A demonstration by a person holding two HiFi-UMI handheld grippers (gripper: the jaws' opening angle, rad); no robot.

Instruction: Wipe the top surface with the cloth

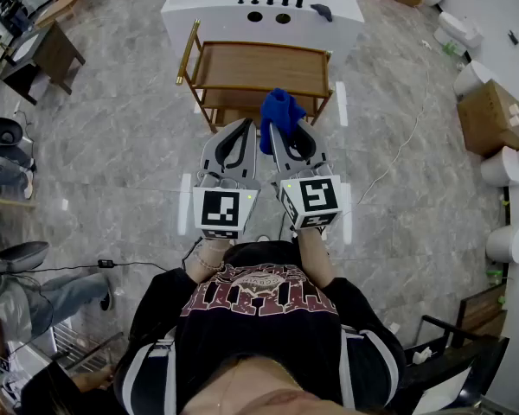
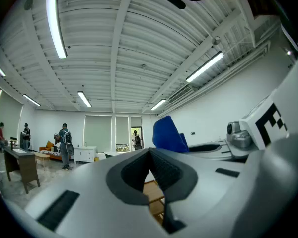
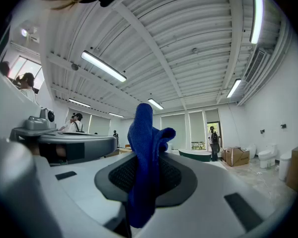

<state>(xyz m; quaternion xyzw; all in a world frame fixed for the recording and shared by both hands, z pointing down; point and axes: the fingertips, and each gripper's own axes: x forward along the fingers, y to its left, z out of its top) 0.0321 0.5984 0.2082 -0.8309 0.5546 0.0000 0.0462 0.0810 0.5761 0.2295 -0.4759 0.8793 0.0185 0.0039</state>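
Jaws clamp blue cloth [image 3: 142,133] on right gripper [image 3: 147,168], meet empty on left gripper [image 2: 150,153].

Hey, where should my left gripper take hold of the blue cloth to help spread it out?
Grip the loose bunch of the blue cloth that sticks out past the right gripper, which is shut on the rest. Come from the left, where the left gripper sits alongside, and open its shut jaws first.
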